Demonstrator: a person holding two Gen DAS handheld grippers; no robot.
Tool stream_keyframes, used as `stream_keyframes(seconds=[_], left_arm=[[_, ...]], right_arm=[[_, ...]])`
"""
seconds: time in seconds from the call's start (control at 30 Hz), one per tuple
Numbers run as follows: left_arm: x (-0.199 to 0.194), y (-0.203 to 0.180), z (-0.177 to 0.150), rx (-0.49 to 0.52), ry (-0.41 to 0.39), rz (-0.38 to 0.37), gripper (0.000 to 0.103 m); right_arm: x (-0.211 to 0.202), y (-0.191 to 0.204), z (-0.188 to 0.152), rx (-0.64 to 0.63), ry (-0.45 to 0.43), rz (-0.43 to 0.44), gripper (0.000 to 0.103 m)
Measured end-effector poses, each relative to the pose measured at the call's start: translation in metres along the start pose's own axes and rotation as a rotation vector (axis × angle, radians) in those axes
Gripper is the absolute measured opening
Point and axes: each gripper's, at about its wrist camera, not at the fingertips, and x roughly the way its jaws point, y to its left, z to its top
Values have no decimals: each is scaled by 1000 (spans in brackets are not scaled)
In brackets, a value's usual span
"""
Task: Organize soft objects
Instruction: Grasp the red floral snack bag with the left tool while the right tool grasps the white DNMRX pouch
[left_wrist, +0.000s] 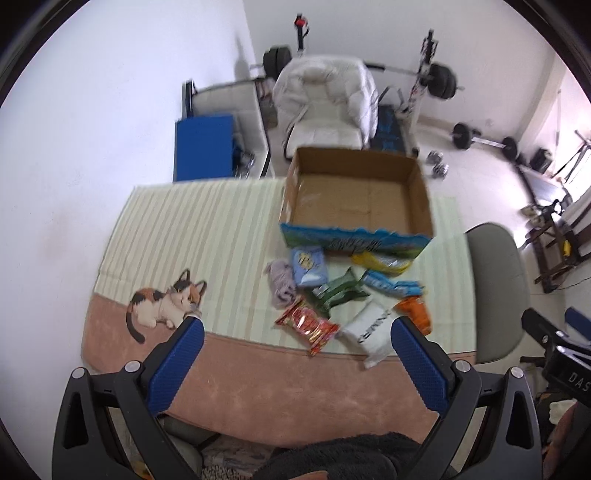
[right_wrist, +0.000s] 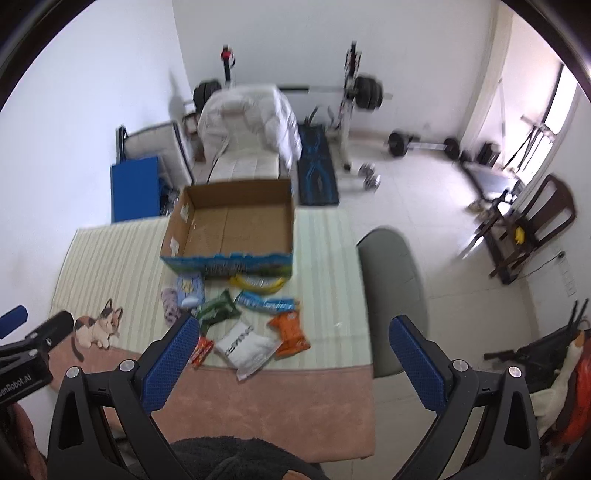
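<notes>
A: Cardboard box (left_wrist: 354, 192), open top, nothing inside; blue printed front wall. Left wrist view: it stands on the bench (left_wrist: 166, 229), well ahead of the left claw (left_wrist: 297, 334).

B: Left claw state?

A: Spread wide, blue pads bare, nothing held. It hangs above the near pink border of the bench cover.

B: Soft items, same view?

A: A loose heap between claw and box. Red snack packet (left_wrist: 308, 325) and white pouch (left_wrist: 365, 332) nearest, just ahead between the pads. Green packet (left_wrist: 338, 291), blue packet (left_wrist: 308, 267), lilac cloth (left_wrist: 280, 284) and orange packet (left_wrist: 415, 312) farther on. Yellow packet (left_wrist: 380, 262) touches the box front.

B: Right wrist view?

A: Right claw (right_wrist: 293, 334) equally wide and unladen. Heap ahead and slightly left; the white pouch (right_wrist: 245, 347) lies closest, the orange packet (right_wrist: 290, 332) just beside it. The red packet is half hidden behind the left-side pad. Box (right_wrist: 229, 221) beyond.

B: Step in hand?

A: Judged the start: nothing boxed, nothing gripped. Next move likely calls for lowering one claw onto a near packet, closing gently on the crinkly film, then carrying it forward over the box wall.
</notes>
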Motion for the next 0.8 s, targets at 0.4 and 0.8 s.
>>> stream_keyframes(seconds=[0.4, 0.8], left_arm=[[235, 48, -40, -176, 459, -14, 98], [380, 29, -54, -406, 694, -197, 91]], right_arm=[[311, 64, -54, -307, 476, 12, 103], [403, 115, -65, -424, 610, 54, 103]])
